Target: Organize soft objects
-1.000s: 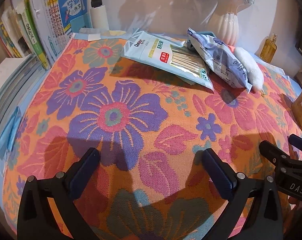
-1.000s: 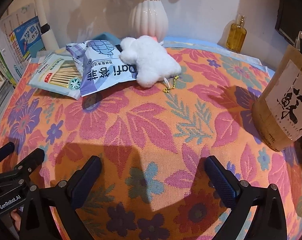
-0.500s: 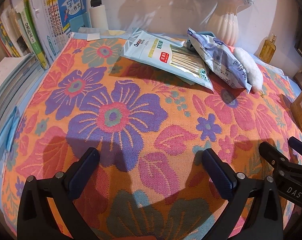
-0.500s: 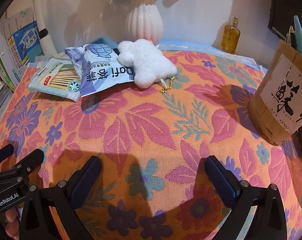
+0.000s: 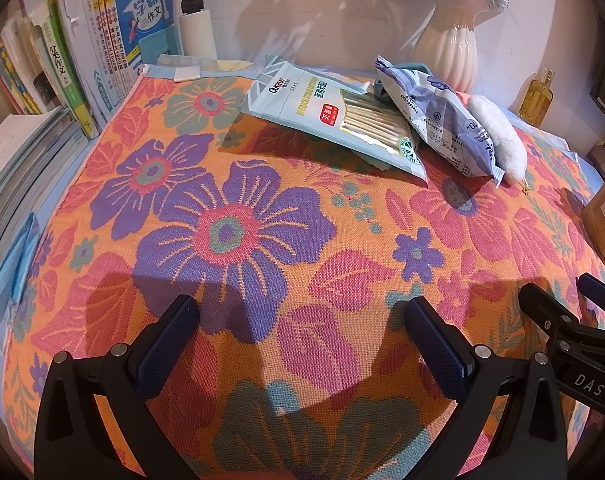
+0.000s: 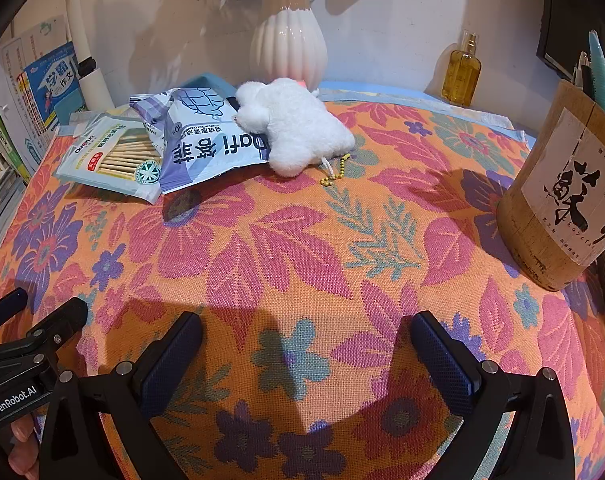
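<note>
You are holding both grippers low over the near edge of the flowered cloth [image 6: 302, 240] on the tabletop, and little is changing: across the last second the left gripper [image 5: 302, 336] is sitting almost where it was, while the right gripper [image 6: 306, 344] is lifting and drawing back slightly, so the white plush toy [image 6: 298, 132] is looking a touch farther off. Both sets of jaws are wide open and carrying nothing. The soft things are lying untouched at the far side: the plush toy is resting against the blue-and-white pouch [image 6: 206, 140], which is overlapping the cotton swab packet [image 6: 110, 152] to its left. No grasp is under way yet, so the sorting looks barely started; you are likely lining up a reach toward that cluster
</note>
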{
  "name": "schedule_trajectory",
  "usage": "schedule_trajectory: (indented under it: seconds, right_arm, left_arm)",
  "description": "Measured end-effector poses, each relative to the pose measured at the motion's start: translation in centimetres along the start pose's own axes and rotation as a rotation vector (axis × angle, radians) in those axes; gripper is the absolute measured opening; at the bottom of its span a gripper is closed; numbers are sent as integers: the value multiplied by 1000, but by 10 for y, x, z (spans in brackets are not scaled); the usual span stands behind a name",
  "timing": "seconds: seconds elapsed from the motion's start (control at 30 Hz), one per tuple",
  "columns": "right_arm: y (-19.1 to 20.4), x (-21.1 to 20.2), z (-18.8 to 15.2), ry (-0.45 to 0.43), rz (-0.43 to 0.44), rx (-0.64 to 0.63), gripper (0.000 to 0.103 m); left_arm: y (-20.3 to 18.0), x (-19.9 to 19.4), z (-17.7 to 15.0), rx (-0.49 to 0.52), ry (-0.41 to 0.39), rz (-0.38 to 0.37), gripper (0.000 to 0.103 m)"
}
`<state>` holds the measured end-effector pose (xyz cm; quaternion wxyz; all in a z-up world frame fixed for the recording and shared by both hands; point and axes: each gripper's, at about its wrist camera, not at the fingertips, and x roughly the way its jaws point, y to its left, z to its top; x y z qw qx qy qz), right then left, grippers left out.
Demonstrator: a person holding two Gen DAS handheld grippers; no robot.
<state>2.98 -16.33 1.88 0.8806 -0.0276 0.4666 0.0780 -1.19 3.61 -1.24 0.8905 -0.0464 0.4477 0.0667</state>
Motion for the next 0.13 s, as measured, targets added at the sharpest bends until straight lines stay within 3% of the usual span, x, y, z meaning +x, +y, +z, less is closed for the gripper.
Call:
schedule_trajectory:
  seconds: [0.13]
  right_arm:
    - [0, 0, 0, 0, 0, 0, 103]
  left_arm:
    - [0, 0, 0, 0, 0, 0, 103]
